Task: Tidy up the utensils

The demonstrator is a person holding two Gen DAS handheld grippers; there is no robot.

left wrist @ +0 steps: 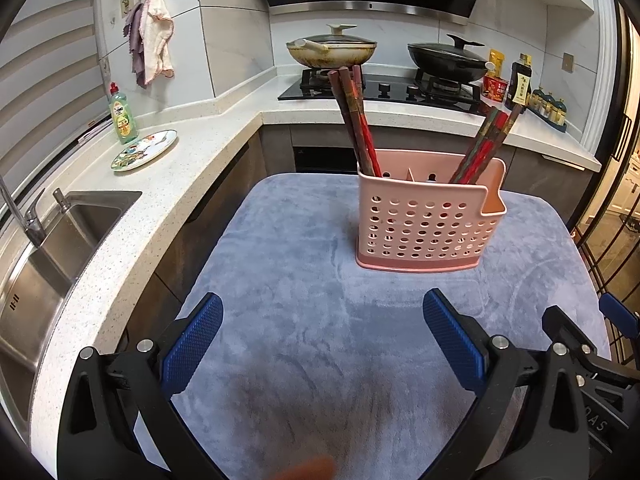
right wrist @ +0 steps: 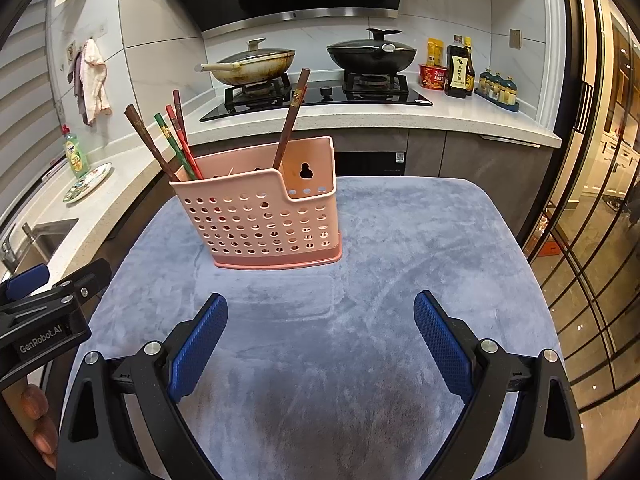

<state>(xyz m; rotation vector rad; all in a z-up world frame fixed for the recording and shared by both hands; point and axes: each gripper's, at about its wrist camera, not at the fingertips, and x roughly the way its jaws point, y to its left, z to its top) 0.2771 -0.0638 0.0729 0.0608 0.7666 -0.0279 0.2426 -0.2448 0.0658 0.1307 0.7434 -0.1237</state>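
On the left tool [right wrist: 24, 312], beside the pink holder [right wrist: 256, 216], "GenRobot.AI" reads; both tools gape wide, empty.

At frame centre-right a pink perforated holder [left wrist: 430, 216] stands upright on a grey-blue cloth [left wrist: 280, 280], chopsticks [left wrist: 356, 120] leaning out at both ends. The left gripper [left wrist: 322, 340] spreads wide and empty at the bottom.

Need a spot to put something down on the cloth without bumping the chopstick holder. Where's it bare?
Bare grey cloth lies right of the pink holder out to the table edge, and between the holder's front and both open hand-held grippers, left and right. Crowded above the holder: chopsticks lean outward left and right.
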